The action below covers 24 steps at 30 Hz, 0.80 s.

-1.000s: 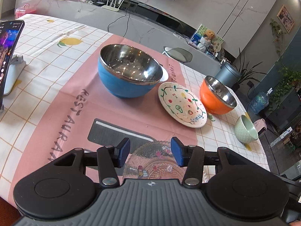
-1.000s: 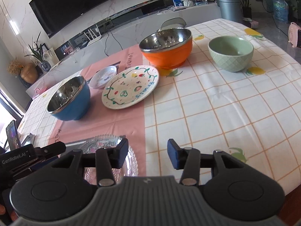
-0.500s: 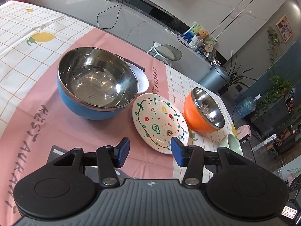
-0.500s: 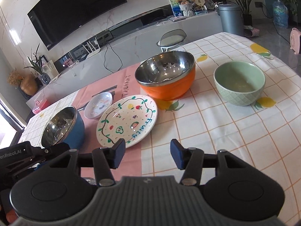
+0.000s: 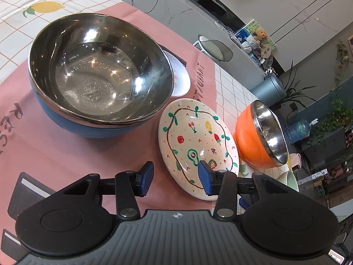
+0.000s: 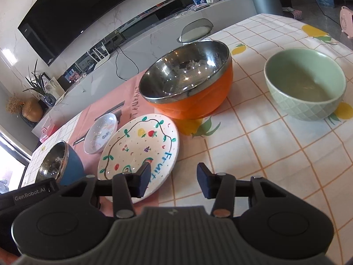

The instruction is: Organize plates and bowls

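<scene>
Both grippers, left gripper [image 5: 175,175] and right gripper [image 6: 172,180], jaws just narrowing yet grasping nothing, are converging on the fruit plate [image 6: 141,152] lying between blue bowl [image 5: 99,77] and orange bowl [image 6: 189,84], risking collision over it.

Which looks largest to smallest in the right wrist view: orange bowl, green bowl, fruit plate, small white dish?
1. orange bowl
2-3. fruit plate and green bowl: alike, and nearness makes ranking unsure
4. small white dish, though farthest away
</scene>
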Available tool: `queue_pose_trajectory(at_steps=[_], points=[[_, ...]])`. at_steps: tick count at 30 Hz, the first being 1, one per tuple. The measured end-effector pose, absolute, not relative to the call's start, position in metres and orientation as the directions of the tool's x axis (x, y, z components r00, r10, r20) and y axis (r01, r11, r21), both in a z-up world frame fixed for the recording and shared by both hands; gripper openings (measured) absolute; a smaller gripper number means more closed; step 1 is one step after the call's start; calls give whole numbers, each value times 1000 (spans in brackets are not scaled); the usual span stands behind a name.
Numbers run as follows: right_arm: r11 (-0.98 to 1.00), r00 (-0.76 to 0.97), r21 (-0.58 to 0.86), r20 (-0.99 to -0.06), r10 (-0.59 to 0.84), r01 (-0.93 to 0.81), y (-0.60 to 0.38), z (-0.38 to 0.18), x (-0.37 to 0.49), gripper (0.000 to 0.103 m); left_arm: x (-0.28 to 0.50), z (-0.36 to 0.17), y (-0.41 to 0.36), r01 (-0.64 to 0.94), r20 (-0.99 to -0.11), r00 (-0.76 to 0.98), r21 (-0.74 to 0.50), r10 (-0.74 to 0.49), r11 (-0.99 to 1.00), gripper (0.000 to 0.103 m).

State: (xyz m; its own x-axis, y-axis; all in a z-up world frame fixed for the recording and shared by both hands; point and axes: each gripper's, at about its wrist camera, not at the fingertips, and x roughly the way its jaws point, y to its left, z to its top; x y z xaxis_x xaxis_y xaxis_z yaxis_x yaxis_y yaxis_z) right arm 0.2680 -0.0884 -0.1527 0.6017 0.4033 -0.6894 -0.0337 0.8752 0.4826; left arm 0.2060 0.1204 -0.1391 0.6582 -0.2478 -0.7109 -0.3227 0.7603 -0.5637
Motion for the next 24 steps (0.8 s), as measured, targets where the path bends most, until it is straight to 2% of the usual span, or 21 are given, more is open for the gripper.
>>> queue_pose_trajectory(at_steps=[6,10,12,15,24], points=[[856,604,515,-673,428,-33,-85,-163,276,44,215,-141,118,-324,-708,668,-554,-229,767,38],[844,598,536,-672,437,-15,-83,-165,281,25,215,-141,119,-337,-716,667,-538,-207,773,25],[837,599,548,-671,437,3,-82,-168,283,17,213,-142,121,-348,-723,663,-528,-195,775,14],[835,604,549,-673,426,23,-82,-169,283,9,211,-143,124,-350,-721,664,-535,-200,769,12],[825,595,562,-681,426,53,-94,-165,264,5,193,-136,118,-331,-743,632,-516,-221,790,11]])
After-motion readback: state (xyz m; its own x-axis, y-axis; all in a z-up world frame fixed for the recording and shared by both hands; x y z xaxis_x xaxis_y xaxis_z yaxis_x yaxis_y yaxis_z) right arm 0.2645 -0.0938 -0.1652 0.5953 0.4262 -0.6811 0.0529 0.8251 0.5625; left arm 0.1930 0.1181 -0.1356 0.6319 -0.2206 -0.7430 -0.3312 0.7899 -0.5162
